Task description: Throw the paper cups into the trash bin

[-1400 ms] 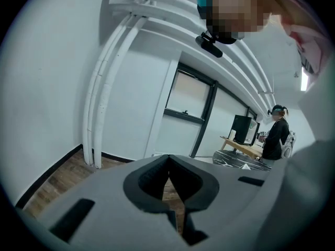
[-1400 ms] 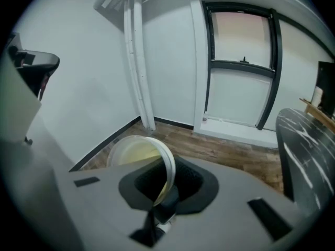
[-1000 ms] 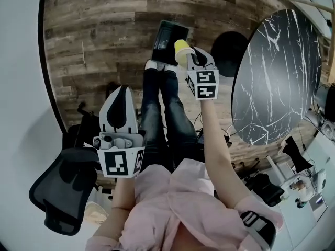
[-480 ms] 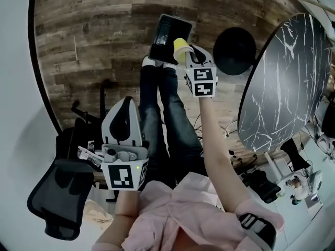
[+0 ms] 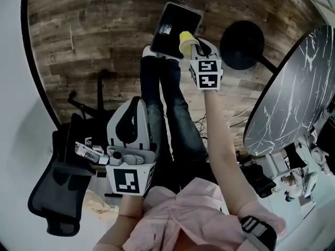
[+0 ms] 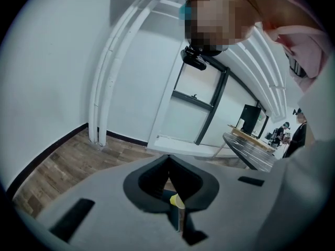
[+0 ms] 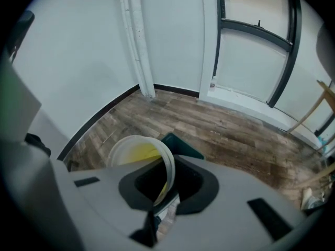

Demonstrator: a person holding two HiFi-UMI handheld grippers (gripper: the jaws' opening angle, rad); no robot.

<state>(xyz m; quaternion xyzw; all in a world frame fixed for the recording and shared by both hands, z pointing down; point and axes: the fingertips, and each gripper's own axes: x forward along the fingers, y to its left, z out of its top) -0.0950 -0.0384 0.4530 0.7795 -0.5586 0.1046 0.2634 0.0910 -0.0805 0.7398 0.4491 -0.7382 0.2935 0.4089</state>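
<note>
Cup: yellow paper cup point(image 5: 185, 40), tilted, sitting right at the trash bin's near right corner, about over its open mouth

Bin: dark trash bin point(image 5: 172, 25), standing on the wood floor point(image 5: 94, 35)

Right tongs: right gripper point(image 5: 193, 48) pinched onto the cup's wall, jaws almost together, cup rim poking up past them

Left tongs: left gripper point(image 5: 136, 103) jaws closed up with nothing in them, well back from the bin on the person's side

Shoes: pale shoes point(image 5: 148, 51) just beside the bin's near edge

Table: round marble table point(image 5: 293, 98) way off to the bin's right
</note>
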